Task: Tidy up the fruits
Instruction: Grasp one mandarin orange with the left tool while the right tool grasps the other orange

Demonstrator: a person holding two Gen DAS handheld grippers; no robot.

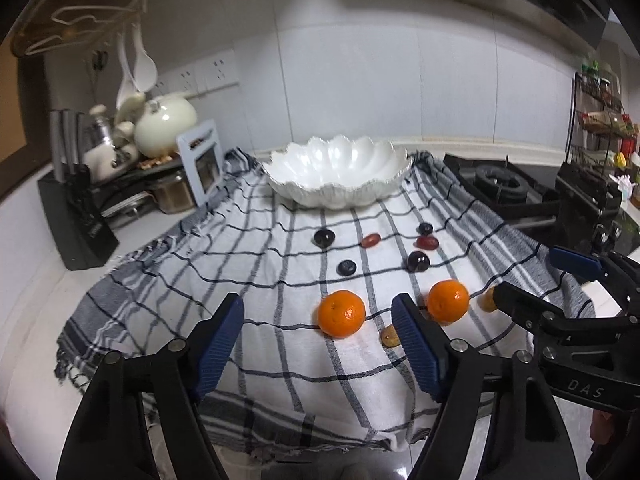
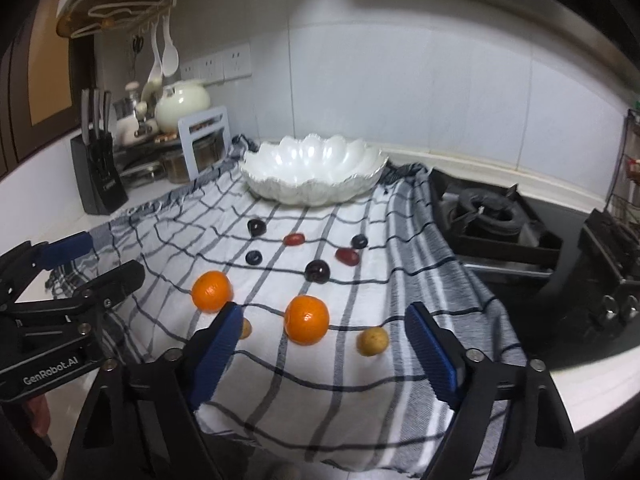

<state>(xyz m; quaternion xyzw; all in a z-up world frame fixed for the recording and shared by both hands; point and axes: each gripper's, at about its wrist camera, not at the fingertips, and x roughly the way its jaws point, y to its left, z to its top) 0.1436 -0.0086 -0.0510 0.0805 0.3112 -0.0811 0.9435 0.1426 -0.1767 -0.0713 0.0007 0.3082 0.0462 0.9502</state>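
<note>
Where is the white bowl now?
The white bowl stands empty at the far end of the checked cloth, beyond the fruits, left of the stove burner.

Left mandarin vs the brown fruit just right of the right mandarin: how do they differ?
The left mandarin is bright orange; the small brown fruit is dull tan. The mandarin is clearly bigger than the brown fruit. The mandarin lies farther left, ahead of the left tongs; the brown fruit lies between the fingers of the right tongs in their view. Shared: both roundish, loose on the checked cloth, outside the white bowl.
</note>
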